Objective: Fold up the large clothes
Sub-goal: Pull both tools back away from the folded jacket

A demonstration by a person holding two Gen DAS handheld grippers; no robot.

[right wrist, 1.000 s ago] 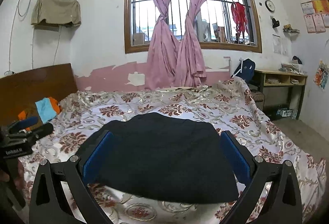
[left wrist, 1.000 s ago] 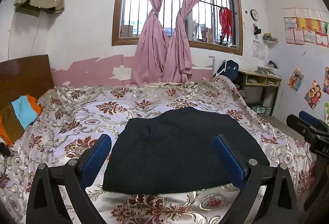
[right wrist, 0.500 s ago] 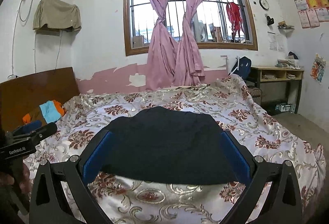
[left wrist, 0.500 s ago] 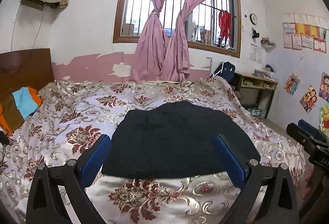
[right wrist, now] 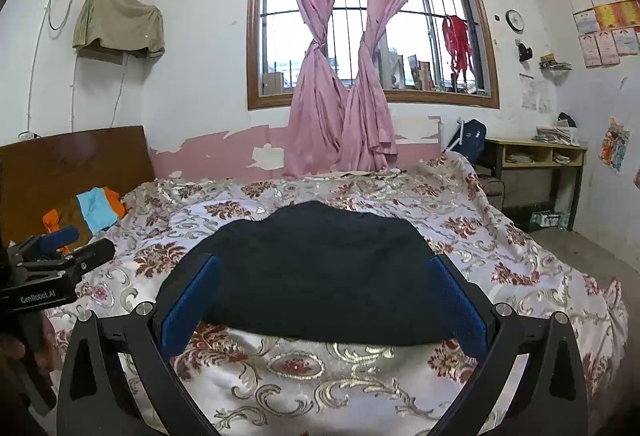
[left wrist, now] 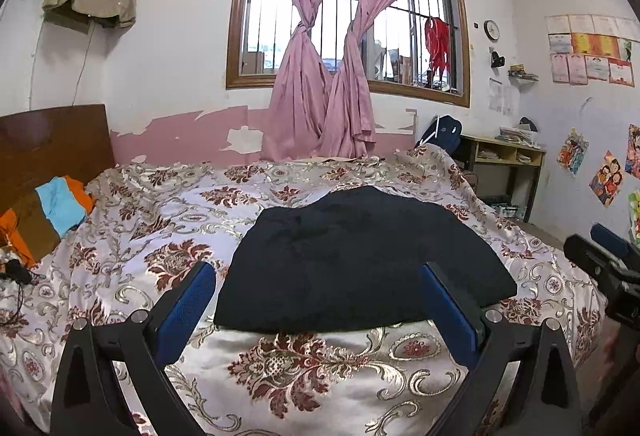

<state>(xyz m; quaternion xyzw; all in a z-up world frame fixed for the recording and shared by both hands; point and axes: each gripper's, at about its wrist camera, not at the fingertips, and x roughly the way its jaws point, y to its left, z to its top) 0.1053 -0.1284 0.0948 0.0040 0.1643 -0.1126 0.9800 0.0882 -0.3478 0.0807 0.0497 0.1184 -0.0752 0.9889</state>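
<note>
Black garment (left wrist: 360, 260) lies folded ahead of both open grippers.

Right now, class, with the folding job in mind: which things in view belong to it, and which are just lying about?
Belong to the job:
black garment, lying folded on the bed
left gripper, open
right gripper, open
floral bedspread, the work surface

Just lying about:
orange, brown and blue clothes by the headboard
pink curtains
wall clock
desk

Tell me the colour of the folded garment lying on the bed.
The folded garment is plain black, no pattern visible; the right wrist view shows it best.
</note>
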